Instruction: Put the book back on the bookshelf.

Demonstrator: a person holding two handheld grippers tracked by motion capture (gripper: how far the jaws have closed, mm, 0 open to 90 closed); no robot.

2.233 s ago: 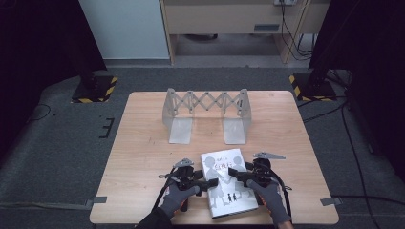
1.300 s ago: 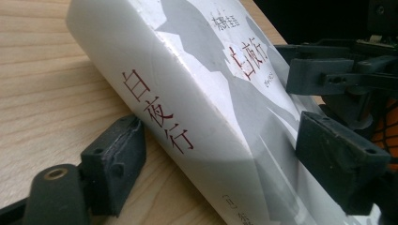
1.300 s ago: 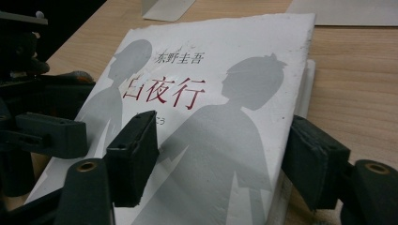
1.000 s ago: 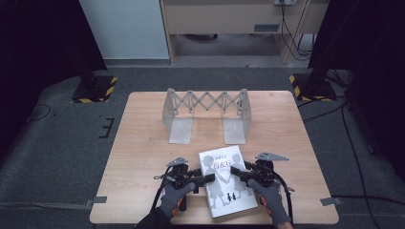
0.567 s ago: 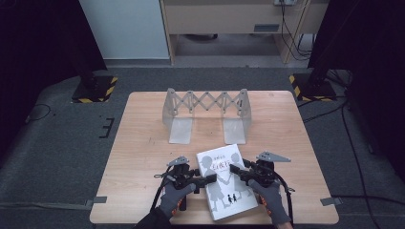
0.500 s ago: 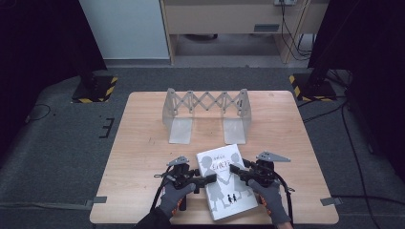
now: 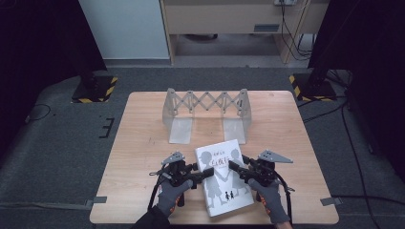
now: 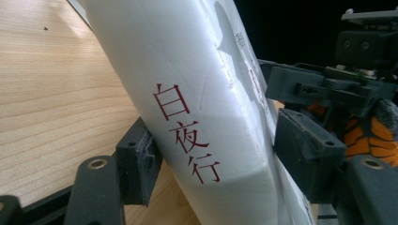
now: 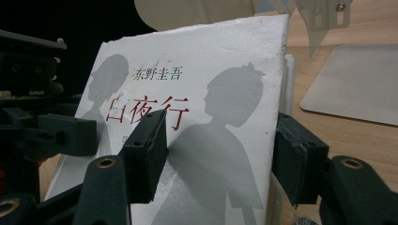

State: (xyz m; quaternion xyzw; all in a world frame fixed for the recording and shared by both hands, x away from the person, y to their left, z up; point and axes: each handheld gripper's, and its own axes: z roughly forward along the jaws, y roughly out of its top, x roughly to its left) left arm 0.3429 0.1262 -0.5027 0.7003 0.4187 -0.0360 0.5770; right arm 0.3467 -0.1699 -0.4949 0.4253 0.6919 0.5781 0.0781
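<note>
my left gripper (image 7: 206, 174) jaws just closed in on the white book (image 7: 223, 177) spine, lower centre of the high view. right gripper (image 7: 232, 166) clamps the opposite edge. book's tilted up off the table (image 7: 143, 143); i reckon it's ready to lift toward the folding rack (image 7: 206, 102).

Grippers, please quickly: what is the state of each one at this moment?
Left gripper: jaws have just been closing, now shut on the spine side of the white book.
Right gripper: shut on the book's opposite edge.

One book (image 7: 222, 177) — one rack (image 7: 207, 113) — two grippers
</note>
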